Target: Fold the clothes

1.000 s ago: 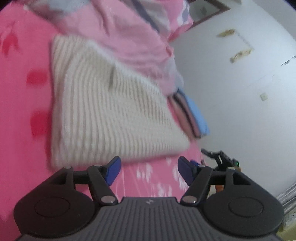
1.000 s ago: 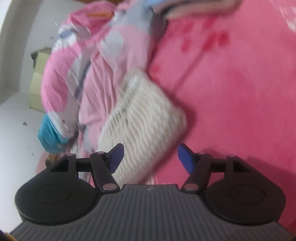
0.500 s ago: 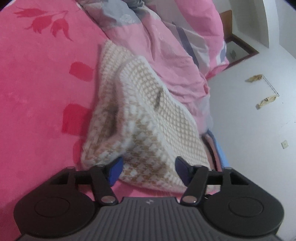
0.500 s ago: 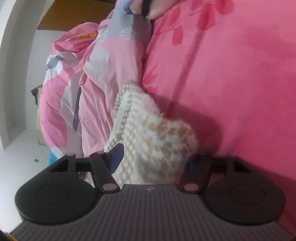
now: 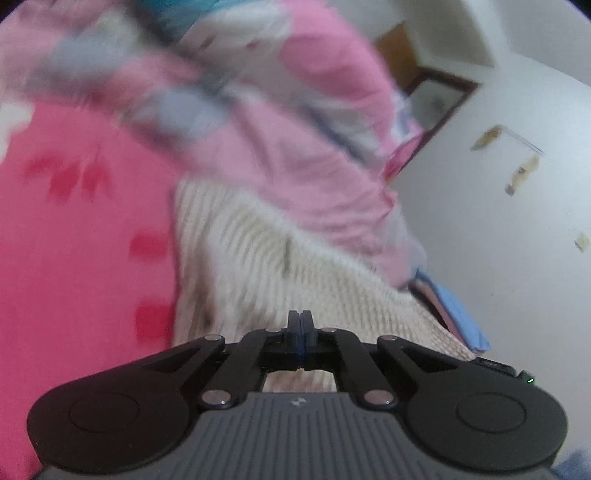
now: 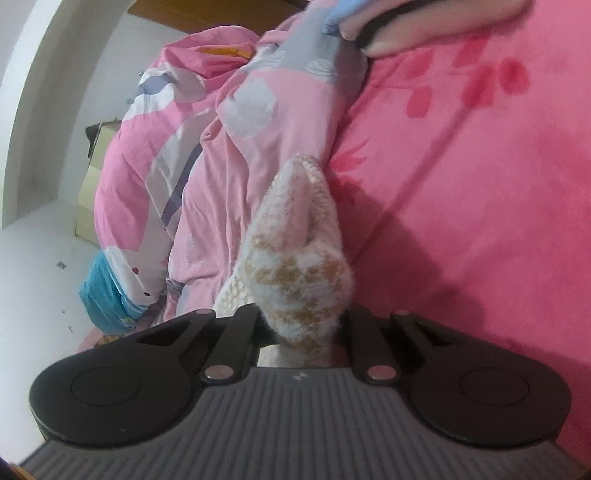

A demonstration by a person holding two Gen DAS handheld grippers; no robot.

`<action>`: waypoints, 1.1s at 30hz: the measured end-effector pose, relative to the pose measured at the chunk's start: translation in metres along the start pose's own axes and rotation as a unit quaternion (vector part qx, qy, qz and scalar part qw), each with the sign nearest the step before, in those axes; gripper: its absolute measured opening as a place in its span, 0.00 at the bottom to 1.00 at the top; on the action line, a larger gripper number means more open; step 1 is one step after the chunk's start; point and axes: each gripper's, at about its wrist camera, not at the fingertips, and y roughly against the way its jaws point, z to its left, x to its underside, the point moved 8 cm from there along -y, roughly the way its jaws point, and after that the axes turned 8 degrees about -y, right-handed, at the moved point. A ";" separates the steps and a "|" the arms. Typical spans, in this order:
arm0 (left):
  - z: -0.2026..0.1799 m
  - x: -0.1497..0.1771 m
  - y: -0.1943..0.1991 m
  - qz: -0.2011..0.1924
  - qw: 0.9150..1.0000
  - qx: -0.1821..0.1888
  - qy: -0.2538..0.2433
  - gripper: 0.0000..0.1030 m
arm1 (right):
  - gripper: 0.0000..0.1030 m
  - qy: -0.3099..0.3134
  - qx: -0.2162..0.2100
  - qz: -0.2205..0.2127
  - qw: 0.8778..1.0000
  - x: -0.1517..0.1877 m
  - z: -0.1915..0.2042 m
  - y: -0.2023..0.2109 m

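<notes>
A cream and tan knitted sweater (image 5: 277,266) lies on the pink bed sheet (image 5: 74,258), its far side against a rumpled pink quilt (image 5: 295,129). My left gripper (image 5: 300,321) is shut at the sweater's near edge, pads together, with knit showing under and behind the fingers. In the right wrist view the sweater (image 6: 295,266) rises in a bunched ridge from my right gripper (image 6: 303,325), which is shut on it. The knit hides the right fingertips. The left view is blurred by motion.
The quilt (image 6: 221,147) runs along the bed beside the sweater. A stack of folded clothes (image 5: 454,310) sits near the bed's edge by the white wall (image 5: 498,240), also visible as folded clothes (image 6: 406,22). A cardboard box (image 6: 92,177) stands on the floor.
Both grippers were open a second ago, moved in onto the sweater's edge, and have shut. The right one has pulled the knit up into a ridge.
</notes>
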 end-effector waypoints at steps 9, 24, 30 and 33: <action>0.018 0.073 -0.009 0.082 0.991 0.030 0.100 0.59 | 0.13 -0.051 -0.001 0.012 0.999 0.004 -0.022 0.000; 0.020 0.035 -0.061 0.000 0.997 -0.021 0.079 0.92 | 0.15 -0.081 -0.014 0.019 0.996 0.004 -0.039 -0.010; 0.017 0.029 -0.062 -0.006 0.994 -0.038 0.098 0.90 | 0.15 -0.077 -0.019 0.020 0.997 0.003 -0.039 -0.012; 0.021 0.026 -0.044 0.008 0.997 -0.029 0.068 0.85 | 0.15 -0.077 -0.025 0.024 0.996 0.003 -0.039 -0.011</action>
